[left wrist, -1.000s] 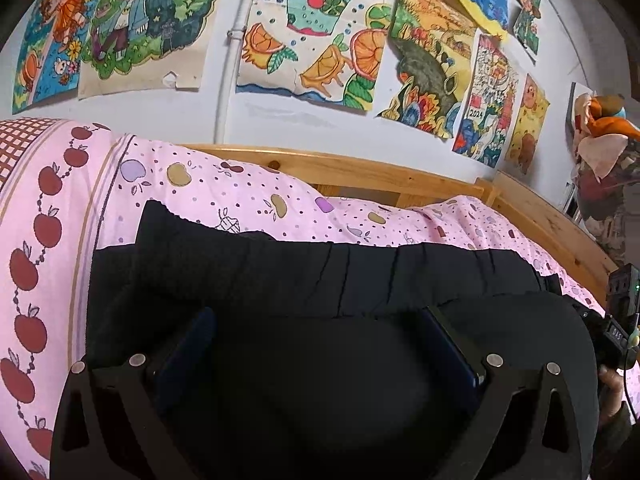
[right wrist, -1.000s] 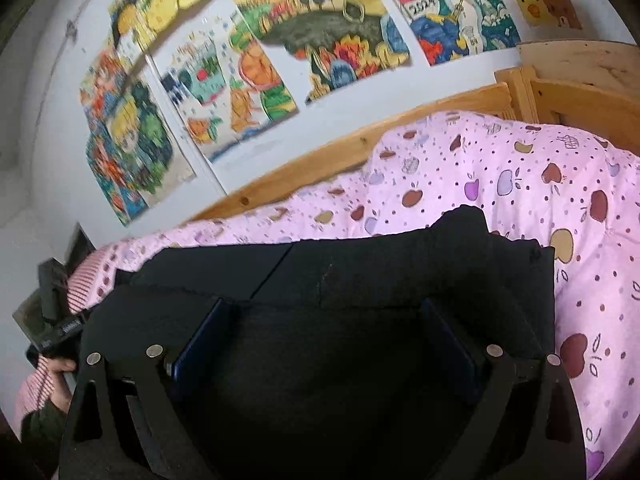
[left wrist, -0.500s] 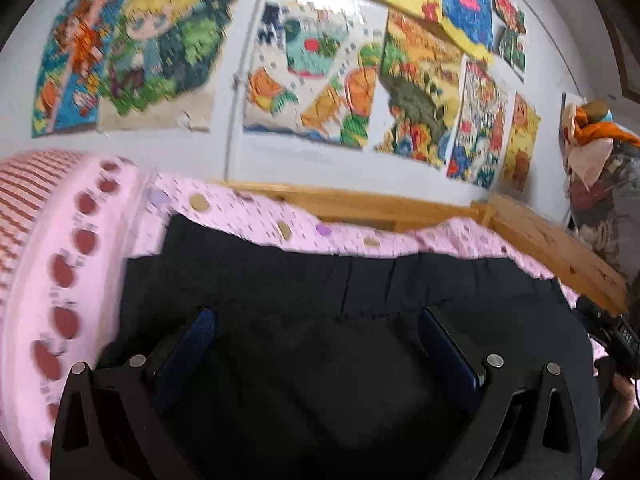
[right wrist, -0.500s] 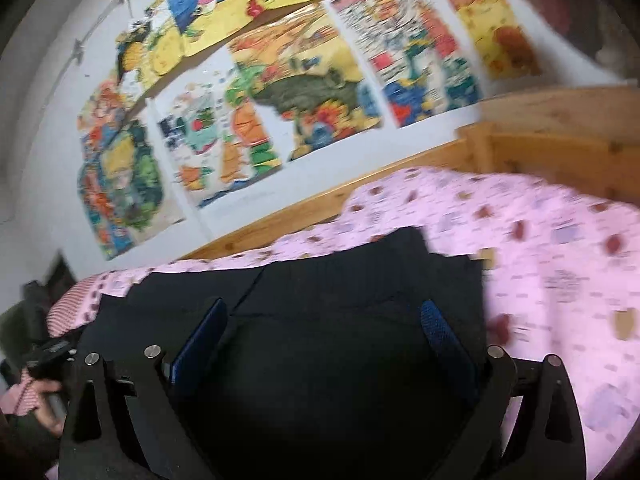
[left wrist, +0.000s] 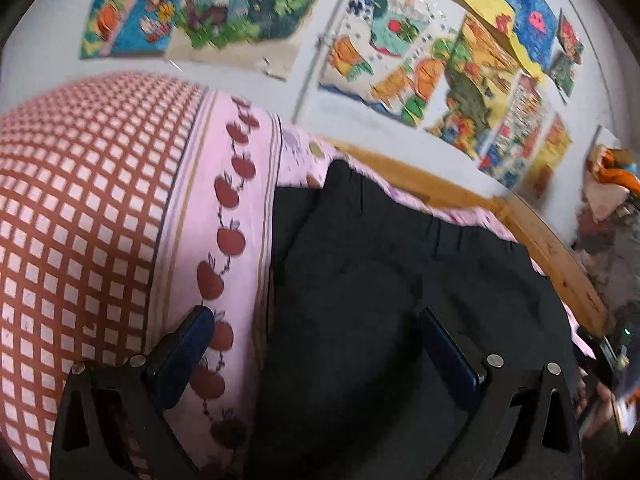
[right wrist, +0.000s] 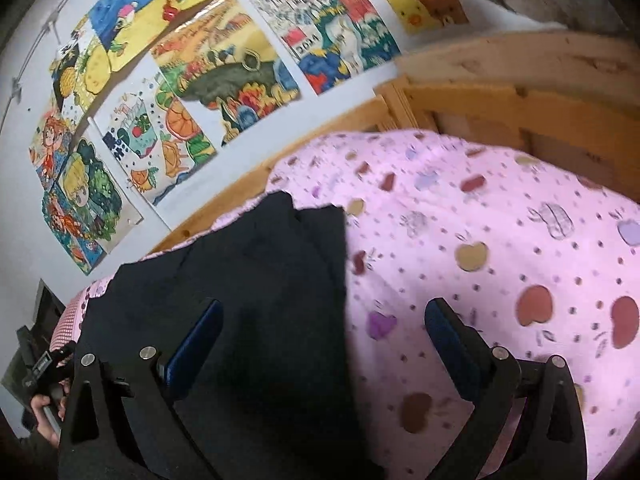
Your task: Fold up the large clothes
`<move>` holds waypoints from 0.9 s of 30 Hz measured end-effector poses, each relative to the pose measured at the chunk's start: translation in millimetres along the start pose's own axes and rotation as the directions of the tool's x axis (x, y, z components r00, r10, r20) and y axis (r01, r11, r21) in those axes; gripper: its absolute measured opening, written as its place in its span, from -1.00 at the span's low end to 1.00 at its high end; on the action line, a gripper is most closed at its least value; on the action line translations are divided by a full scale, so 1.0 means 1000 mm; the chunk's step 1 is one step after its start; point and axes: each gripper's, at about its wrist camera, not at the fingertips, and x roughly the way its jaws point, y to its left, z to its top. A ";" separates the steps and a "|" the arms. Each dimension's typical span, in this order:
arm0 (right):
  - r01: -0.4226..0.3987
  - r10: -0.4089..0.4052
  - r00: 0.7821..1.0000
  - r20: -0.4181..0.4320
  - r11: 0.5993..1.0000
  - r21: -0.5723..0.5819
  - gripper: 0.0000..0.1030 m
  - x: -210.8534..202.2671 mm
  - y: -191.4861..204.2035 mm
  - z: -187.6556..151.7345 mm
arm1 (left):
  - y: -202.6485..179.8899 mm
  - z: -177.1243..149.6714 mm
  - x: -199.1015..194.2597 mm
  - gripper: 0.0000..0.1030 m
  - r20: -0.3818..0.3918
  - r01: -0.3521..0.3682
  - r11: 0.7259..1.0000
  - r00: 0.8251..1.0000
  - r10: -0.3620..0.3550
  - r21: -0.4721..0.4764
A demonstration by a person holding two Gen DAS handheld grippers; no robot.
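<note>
A large black garment lies folded flat on a pink apple-print bedsheet. My left gripper is open above the garment's left edge, one finger over the sheet, the other over the black cloth, with nothing held. In the right wrist view the same black garment fills the lower left. My right gripper is open over its right edge, straddling cloth and pink bedsheet, holding nothing.
A red-and-white checked pillow lies left of the garment. A wooden bed frame runs along the wall, and a wooden headboard stands at the right end. Coloured drawings cover the wall. A hand grips the other tool.
Both grippers have swung outwards: the left towards the garment's left edge and the pillow, the right towards its right edge and the bare sheet. Both stay open.
</note>
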 end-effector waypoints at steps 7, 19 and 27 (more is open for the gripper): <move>-0.018 -0.002 0.992 -0.127 0.988 -0.153 0.97 0.031 0.016 -0.014 | -0.011 -0.018 0.020 0.99 -0.134 0.111 0.980 0.987 -0.089 0.163; -0.224 0.157 0.923 -0.351 0.962 -0.159 0.98 0.087 0.033 -0.007 | 0.010 -0.021 0.061 0.99 -0.279 0.395 0.918 0.885 -0.372 0.031; -0.321 0.262 0.891 -0.371 0.941 -0.107 0.98 0.099 0.032 -0.022 | 0.010 -0.029 0.077 0.99 -0.309 0.508 0.862 0.820 -0.482 0.003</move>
